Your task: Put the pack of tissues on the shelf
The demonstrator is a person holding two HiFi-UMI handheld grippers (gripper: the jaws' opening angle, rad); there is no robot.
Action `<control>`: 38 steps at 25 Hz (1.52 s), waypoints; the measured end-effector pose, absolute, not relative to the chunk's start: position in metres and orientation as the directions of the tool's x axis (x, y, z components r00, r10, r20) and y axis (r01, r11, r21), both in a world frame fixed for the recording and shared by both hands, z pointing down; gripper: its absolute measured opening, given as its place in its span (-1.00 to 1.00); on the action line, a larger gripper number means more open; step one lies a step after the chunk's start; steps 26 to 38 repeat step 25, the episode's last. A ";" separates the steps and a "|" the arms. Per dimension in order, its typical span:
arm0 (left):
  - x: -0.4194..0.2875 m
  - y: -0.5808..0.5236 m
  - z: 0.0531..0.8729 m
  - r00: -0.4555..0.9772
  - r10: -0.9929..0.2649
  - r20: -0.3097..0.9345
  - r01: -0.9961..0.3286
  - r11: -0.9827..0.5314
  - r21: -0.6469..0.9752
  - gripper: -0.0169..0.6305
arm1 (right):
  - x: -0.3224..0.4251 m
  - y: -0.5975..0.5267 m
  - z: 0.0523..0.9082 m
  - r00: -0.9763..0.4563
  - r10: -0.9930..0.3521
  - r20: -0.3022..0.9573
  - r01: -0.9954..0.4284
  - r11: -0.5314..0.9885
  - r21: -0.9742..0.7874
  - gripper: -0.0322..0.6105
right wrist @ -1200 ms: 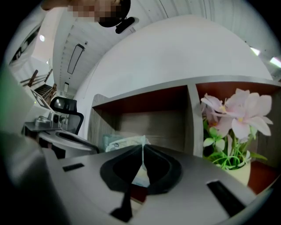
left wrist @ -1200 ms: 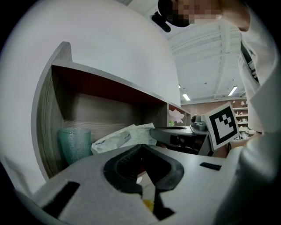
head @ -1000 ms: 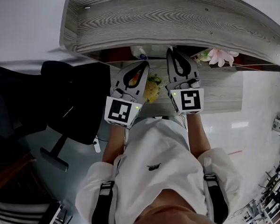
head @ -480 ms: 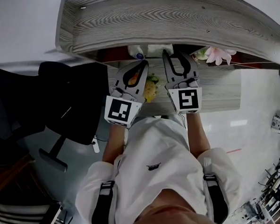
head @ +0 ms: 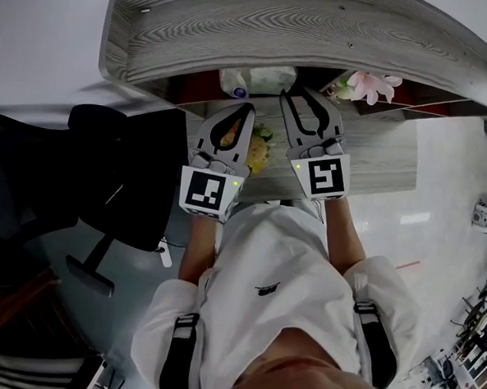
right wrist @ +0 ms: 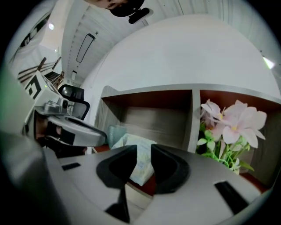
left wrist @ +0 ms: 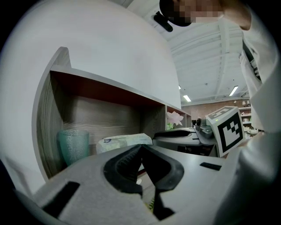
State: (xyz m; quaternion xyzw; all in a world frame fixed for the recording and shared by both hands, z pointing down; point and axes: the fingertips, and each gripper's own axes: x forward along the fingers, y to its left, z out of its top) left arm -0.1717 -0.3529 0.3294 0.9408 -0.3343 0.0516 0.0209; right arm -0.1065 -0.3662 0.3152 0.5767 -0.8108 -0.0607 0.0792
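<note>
Grey plastic, black pads: the right tool (right wrist: 142, 149) is held level at the shelf front. Its jaws stand apart and have just been closing a little. The pack (right wrist: 129, 140) shows through the gap but sits beyond the tips, and no pad presses on it. Nothing is gripped.

The left tool (left wrist: 140, 147) is alongside, also level, with its tips drawn together on nothing.

Pack: lies flat on the shelf (right wrist: 149, 90), in the left compartment. It is between a teal glass (left wrist: 72, 145) and the divider (right wrist: 195, 118), apart from both as far as I can see. One end points out toward the tools. Whether that end overhangs the front lip, I cannot tell. By its position, the placing looks done.

Handling, my reading:
- Pale film wrap over soft tissue, so likely light and easily squashed.
- The film is probably slick, and a shallow pinch on a corner could slide off or only tug the wrapper.
- If it needs nudging deeper, the best hold is across the narrow width at the near end, with the pads well onto the body and a moderate squeeze.
- A flat push on that end would do as well, since it should slide readily on the board.
- Care is needed toward the glass on the left, because a skewed shove could knock it.

Further out: pink flowers (right wrist: 235, 123) fill the right compartment. The counter (head: 377, 157) lies below the shelf, with a yellow posy (head: 258, 153) on it. A black chair (head: 121, 174) is off to the left.
</note>
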 end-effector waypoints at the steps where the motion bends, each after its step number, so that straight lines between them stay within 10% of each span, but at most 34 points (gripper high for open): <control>1: -0.172 -0.352 0.329 0.769 -0.629 0.110 -0.634 -0.774 0.003 -0.86 | -0.108 -0.364 0.314 -0.327 -0.943 0.055 -0.924 0.332 0.191 -0.61; 38: -0.174 -0.328 0.320 0.737 -0.668 0.098 -0.669 -0.743 -0.031 -0.86 | -0.108 -0.322 0.302 -0.367 -0.929 0.035 -0.910 0.367 0.192 -0.62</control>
